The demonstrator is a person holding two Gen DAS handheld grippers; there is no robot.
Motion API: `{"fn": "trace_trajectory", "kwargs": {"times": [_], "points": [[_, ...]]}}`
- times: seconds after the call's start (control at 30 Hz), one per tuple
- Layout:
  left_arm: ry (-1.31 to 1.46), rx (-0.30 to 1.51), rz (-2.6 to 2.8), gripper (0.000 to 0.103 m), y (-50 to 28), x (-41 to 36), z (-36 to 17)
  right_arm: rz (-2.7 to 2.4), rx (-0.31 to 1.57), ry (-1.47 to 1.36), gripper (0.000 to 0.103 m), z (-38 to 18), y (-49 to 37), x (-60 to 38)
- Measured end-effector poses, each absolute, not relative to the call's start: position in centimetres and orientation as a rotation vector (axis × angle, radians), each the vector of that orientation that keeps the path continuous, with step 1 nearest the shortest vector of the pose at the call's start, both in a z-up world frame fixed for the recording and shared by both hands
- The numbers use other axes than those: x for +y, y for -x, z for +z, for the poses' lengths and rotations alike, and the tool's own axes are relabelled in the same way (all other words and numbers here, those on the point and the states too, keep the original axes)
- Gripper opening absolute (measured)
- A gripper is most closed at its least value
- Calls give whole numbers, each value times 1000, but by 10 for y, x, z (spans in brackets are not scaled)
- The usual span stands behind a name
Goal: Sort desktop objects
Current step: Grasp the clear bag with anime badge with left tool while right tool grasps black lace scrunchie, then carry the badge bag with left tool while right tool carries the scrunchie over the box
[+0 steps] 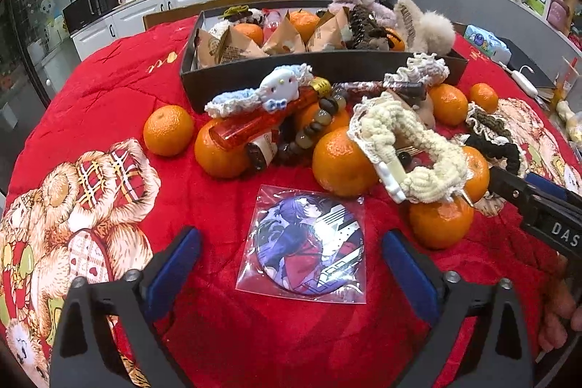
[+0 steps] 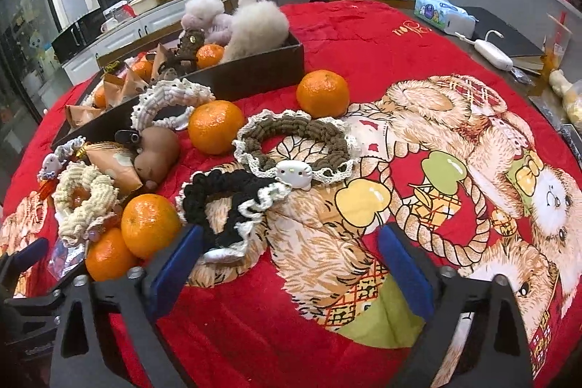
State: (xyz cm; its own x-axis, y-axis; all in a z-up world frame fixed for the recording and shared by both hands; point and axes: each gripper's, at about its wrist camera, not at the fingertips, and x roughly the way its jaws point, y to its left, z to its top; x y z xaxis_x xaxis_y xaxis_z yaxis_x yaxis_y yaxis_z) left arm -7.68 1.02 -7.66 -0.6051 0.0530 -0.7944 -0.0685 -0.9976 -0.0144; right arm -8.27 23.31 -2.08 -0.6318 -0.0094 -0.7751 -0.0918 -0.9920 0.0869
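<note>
Left wrist view sat low over the red blanket (image 1: 218,333), facing the dark box (image 1: 254,75) across the clutter, close to a bagged round badge (image 1: 309,242). Right wrist view sat further right, looking along the same blanket (image 2: 254,333), black scrunchie (image 2: 222,202) nearest. Both shared the box (image 2: 262,71), the oranges and the cream scrunchie (image 1: 407,140) (image 2: 85,199).

Red cloth (image 1: 225,344) (teddy-bear print) — orange tangerines (image 1: 168,130)

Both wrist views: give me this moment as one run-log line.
left gripper: open, over badge | right gripper: open, empty, near black scrunchie | box: part-filled | oranges: loose on cloth
</note>
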Motion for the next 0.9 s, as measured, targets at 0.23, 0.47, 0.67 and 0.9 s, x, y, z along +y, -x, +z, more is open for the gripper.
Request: {"fn": "trace_trajectory", "kwargs": {"times": [0.23, 0.47, 0.67, 0.9], "points": [[1318, -6, 2761, 73, 71, 10, -73, 2857, 144, 1323, 30, -16, 76, 218], [1302, -29, 2740, 67, 76, -5, -70, 2874, 111, 1324, 21, -14, 71, 205], [1297, -59, 2740, 65, 67, -8, -64, 2866, 155, 1308, 21, -9, 66, 214], [1235, -37, 2771, 65, 47, -9, -47, 2884, 183, 1256, 21, 3, 56, 222]]}}
